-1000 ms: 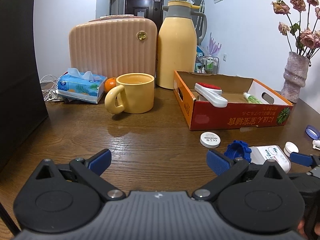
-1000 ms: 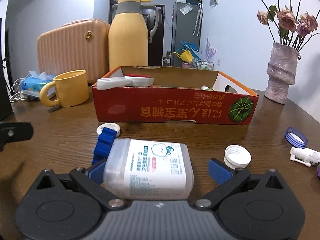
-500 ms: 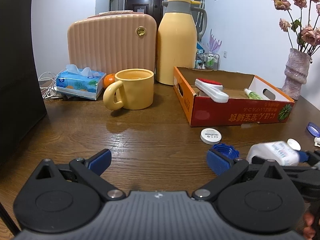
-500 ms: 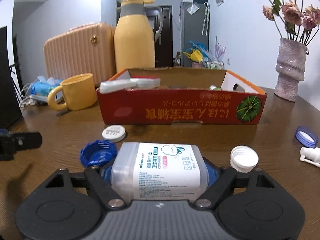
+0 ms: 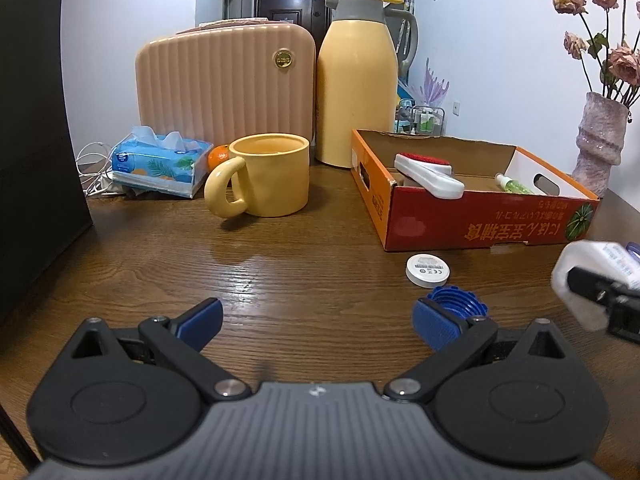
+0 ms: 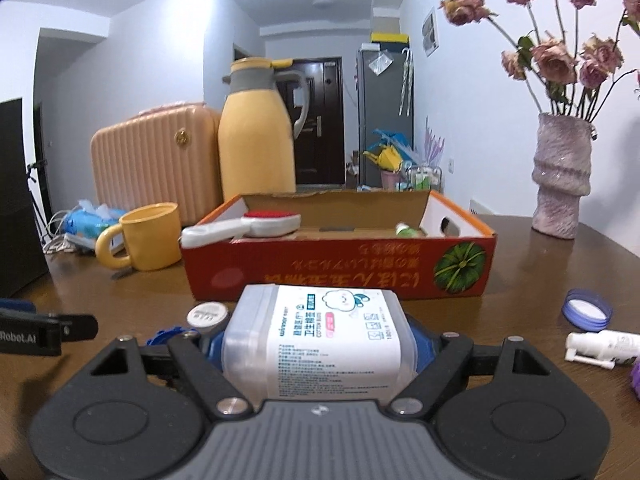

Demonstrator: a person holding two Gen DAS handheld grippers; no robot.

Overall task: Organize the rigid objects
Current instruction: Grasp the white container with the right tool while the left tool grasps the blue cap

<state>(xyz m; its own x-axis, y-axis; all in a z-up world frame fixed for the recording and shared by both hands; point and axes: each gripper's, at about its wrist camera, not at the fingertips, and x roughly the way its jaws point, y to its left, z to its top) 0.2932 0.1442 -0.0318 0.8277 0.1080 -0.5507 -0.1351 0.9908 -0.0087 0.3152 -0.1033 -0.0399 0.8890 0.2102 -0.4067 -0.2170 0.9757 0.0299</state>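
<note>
Translucent plastic, smooth and boxy, is what the right gripper [image 6: 318, 354] pinches: a cotton-swab box [image 6: 318, 340] lying on its side between the blue pads, lifted clear of the wooden table [image 6: 520, 264] and directly in front of the claw. The main risk from here is slippage, since the pads press on slick flat walls and a tilt on the way forward could let the box rotate or drop onto the small items below. A second risk is clipping the near wall of the red cardboard box [image 6: 340, 264], which stands just ahead of the claw; carried too low, the swab box would strike that wall and shove the carton back. The lint brush [image 6: 248, 228] overhangs the carton's left corner and could be knocked out by a careless approach. Inside the carton, besides the brush, a small green-tinted bottle [image 6: 408, 230] lies toward the far right; the rest of the floor looks bare, though the near wall hides part of it. The left gripper [image 5: 318, 322] hangs low over the table with its jaws spread wide and nothing between them; a blue cap [image 5: 456, 300] sits just beyond its right pad and a white round lid [image 5: 427, 271] a little farther ahead. The yellow mug [image 5: 272, 176], ahead and to the left, appears to hold nothing visible.
</note>
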